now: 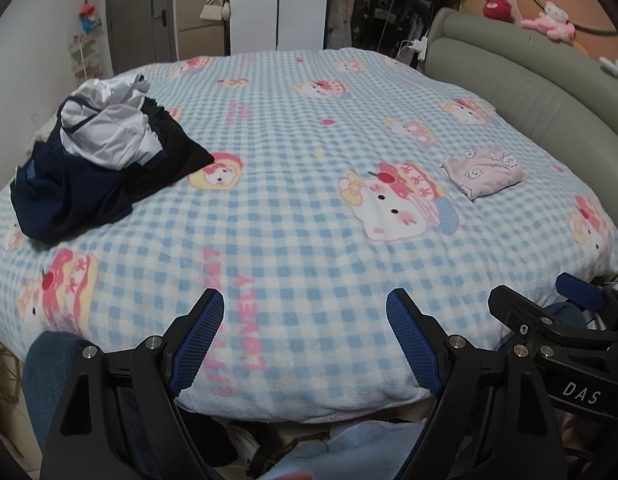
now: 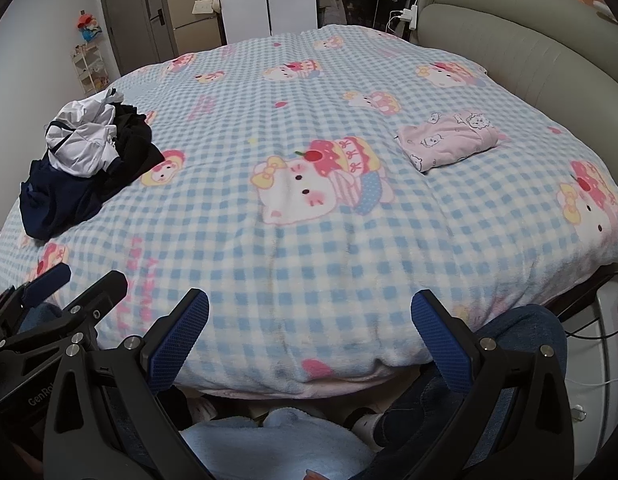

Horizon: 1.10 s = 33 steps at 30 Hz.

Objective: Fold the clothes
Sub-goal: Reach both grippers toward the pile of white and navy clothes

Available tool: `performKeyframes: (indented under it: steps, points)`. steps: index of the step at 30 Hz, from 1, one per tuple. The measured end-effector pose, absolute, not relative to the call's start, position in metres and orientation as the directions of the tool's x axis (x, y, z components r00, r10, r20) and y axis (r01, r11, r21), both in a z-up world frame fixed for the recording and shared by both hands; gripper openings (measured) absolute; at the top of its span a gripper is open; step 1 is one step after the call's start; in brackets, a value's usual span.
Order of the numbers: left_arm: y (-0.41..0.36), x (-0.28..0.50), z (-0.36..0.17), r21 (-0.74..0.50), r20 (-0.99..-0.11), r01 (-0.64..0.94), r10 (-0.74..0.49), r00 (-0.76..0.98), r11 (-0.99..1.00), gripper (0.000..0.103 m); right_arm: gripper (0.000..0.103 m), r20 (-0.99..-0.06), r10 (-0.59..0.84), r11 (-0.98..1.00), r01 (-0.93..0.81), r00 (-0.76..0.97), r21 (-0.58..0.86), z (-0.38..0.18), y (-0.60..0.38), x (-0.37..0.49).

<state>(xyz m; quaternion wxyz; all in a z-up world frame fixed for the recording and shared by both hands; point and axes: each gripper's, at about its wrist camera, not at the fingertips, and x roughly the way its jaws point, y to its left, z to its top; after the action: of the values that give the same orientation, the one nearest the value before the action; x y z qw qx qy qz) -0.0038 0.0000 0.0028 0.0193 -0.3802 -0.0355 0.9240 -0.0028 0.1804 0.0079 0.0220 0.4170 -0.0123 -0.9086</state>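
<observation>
Bed blanket (image 1: 309, 128) | both hand-held grippers (image 1: 305, 312) (image 2: 309, 312) spread, empty | clothes pile (image 1: 105, 156) garments indistinct

The blanket (image 1: 309, 128) has pink "LOVELY" printed near its front edge. The right claw (image 1: 581, 392) reads "DAS", and the left claw (image 2: 37, 396) shows a cut-off "GenRo".

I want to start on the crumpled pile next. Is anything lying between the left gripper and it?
Nothing visible: only bare checked blanket lies between the open left gripper and the clothes pile. The folded pink garment sits off to the right.
</observation>
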Motion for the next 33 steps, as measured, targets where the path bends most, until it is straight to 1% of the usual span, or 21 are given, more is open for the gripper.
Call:
performKeyframes:
  steps: [9,10,13,20,22,24,25,28,29,30,33]
  points:
    - [0.0,-0.072,0.055,-0.025,-0.679,-0.095,0.087,-0.729,-0.995,0.085,0.102,-0.713,0.032,-0.988,0.086,-0.7,-0.129,0.05,0.171,-0.063]
    - [0.0,-0.079,0.061,-0.018,-0.677,-0.104,0.089,-0.731,-0.994,0.085,0.102,-0.706,0.013,-0.988,0.099,-0.708,-0.117,0.059,0.169,-0.073]
    - [-0.014,-0.093,0.07,-0.057,-0.662,-0.098,0.111,-0.741,-0.994,0.085,0.102,-0.677,-0.046,-0.986,0.141,-0.735,-0.087,0.084,0.163,-0.096]
    - [-0.088,-0.095,0.071,-0.07,-0.638,0.001,0.044,-0.769,-0.998,0.085,0.102,-0.666,-0.148,-0.955,0.28,-0.731,-0.096,0.087,0.097,-0.137]
    - [-0.117,-0.096,0.062,-0.082,-0.647,0.048,0.017,-0.762,-0.995,0.081,0.102,-0.676,-0.19,-0.938,0.335,-0.712,-0.09,0.084,0.069,-0.147]
    - [-0.146,-0.098,0.051,-0.097,-0.66,0.098,-0.01,-0.751,-0.99,0.069,0.102,-0.693,-0.23,-0.918,0.39,-0.684,-0.079,0.077,0.039,-0.157]
    - [-0.16,-0.098,0.045,-0.104,-0.666,0.124,-0.024,-0.746,-0.987,0.066,0.102,-0.702,-0.248,-0.907,0.414,-0.667,-0.073,0.073,0.024,-0.161]
    - [-0.203,-0.102,0.027,-0.127,-0.689,0.202,-0.061,-0.722,-0.971,0.052,0.1,-0.729,-0.3,-0.872,0.486,-0.616,-0.052,0.059,-0.021,-0.174]
    - [-0.218,-0.108,0.021,-0.143,-0.7,0.233,-0.068,-0.711,-0.962,0.044,0.099,-0.737,-0.316,-0.859,0.509,-0.597,-0.044,0.055,-0.036,-0.178]
    - [-0.233,-0.114,0.014,-0.162,-0.707,0.262,-0.074,-0.703,-0.951,0.042,0.097,-0.746,-0.33,-0.847,0.531,-0.579,-0.037,0.051,-0.051,-0.183]
    - [-0.277,-0.134,-0.002,-0.215,-0.721,0.34,-0.086,-0.687,-0.915,0.042,0.094,-0.775,-0.343,-0.822,0.569,-0.53,-0.024,0.038,-0.099,-0.207]
